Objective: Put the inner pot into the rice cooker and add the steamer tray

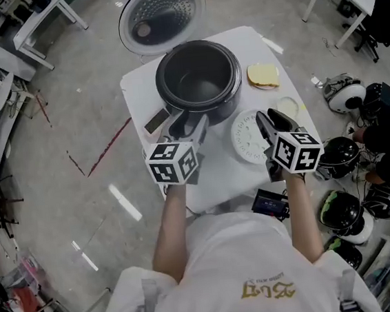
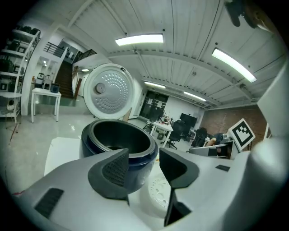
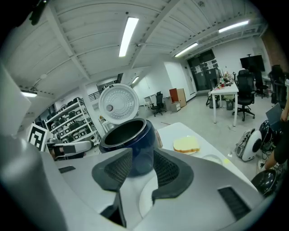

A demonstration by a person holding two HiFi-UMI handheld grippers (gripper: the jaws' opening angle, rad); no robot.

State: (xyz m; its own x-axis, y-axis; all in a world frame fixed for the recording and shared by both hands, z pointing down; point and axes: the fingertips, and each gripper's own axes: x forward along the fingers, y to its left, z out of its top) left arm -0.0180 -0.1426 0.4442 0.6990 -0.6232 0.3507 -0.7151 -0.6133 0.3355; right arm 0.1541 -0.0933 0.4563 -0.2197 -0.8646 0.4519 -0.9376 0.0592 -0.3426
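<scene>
Both hands are up at the near side of the white table (image 1: 215, 181) here. My left gripper (image 2: 144, 155) has its jaws wide apart with nothing between the pads. Looking along them, the dark blue rice cooker (image 1: 198, 75) stands just beyond the tips, near but not touched. Its round lid (image 1: 161, 13) is swung open and stands behind it. The dark inner pot (image 2: 118, 135) looks seated inside the cooker, its rim showing just within the blue wall.

My right gripper (image 3: 142, 155) is open too, a little narrower, and its pads are bare. The white steamer tray (image 1: 247, 139) lies flat on the table just right of the cooker, between my two grippers in the head view. My right jaws hang over its right edge. In the right gripper view its rim shows low in the gap between the jaws, below them, not gripped. From the left gripper it sits low and to the right of the jaws.

Further back on the right lies a pale yellow slab (image 3: 186, 144), well clear of both grippers.
</scene>
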